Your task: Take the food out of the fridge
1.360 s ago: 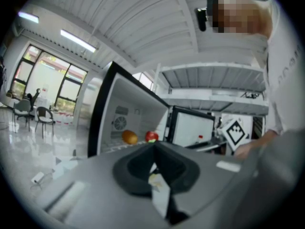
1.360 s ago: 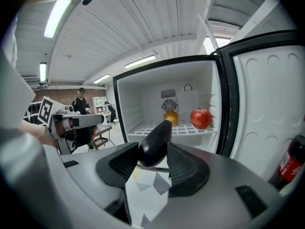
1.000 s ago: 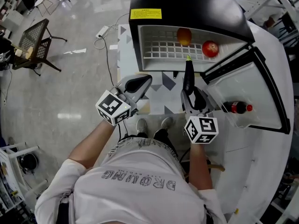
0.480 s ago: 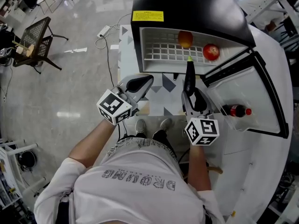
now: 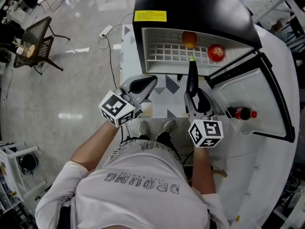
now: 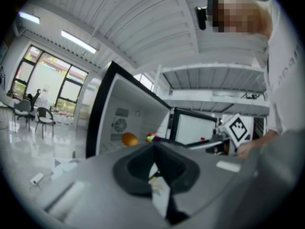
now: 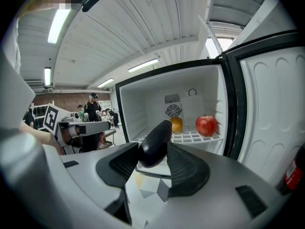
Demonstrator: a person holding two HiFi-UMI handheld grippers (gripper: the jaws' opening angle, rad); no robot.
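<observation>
Right gripper: ribbed black fingers clamped on the glossy, dark, elongated eggplant, at frame centre, outside the fridge.
Left gripper: fingers together, empty.
Wire shelf: white grid carrying a round orange and a red apple, upper right.

L gripper held level, jaws together, nothing btwn them. R gripper tipped slightly down, jaws clamped on an eggplant. Both forearms reach fwd, side by side.

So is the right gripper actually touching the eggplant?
Touching. In the right gripper view, the right gripper has both jaws pressed against the sides of the eggplant, with no gap.
</observation>
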